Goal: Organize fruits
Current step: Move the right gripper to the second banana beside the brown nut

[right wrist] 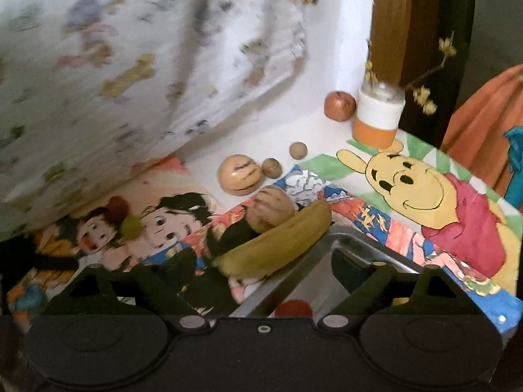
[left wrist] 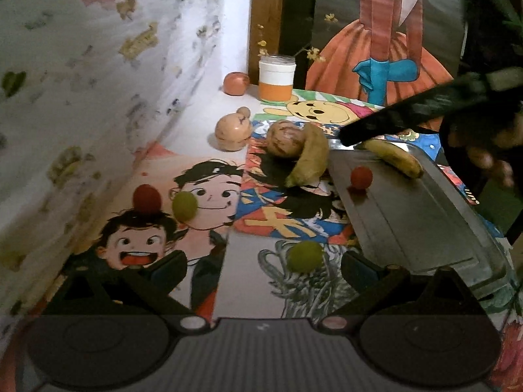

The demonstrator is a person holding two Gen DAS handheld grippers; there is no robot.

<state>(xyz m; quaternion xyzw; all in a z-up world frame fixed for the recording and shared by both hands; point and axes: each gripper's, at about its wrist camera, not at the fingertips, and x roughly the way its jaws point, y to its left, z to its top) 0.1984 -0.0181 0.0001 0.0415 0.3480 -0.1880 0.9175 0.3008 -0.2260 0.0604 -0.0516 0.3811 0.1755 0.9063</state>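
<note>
Seen from the left wrist view, a red grape (left wrist: 146, 198) and a green grape (left wrist: 185, 205) lie side by side at the left of the picture-covered desk (left wrist: 228, 254). A second green grape (left wrist: 304, 256) lies nearer, just ahead of the left tool (left wrist: 261, 269), whose fingers are spread wide and hold nothing. Farther back, a tan fruit (left wrist: 232, 132), a brown round fruit (left wrist: 284, 138) and a banana (left wrist: 310, 160) are grouped; the brown fruit and banana appear to touch. To the right, a metal tray (left wrist: 425, 222) carries a small red fruit (left wrist: 361, 178) and a second banana (left wrist: 395, 158). The right tool (right wrist: 261, 272) is seen in its own view with fingers apart and empty, poised over the tray corner (right wrist: 327, 245).

The step in hand is judged to be collection of the near green grape into the tray. The left tool should be lowered so that the grape sits centred between the fingers before closing; gentle pressure is advised, since a round grape may roll or be crushed. Release low over the tray is recommended.
</note>
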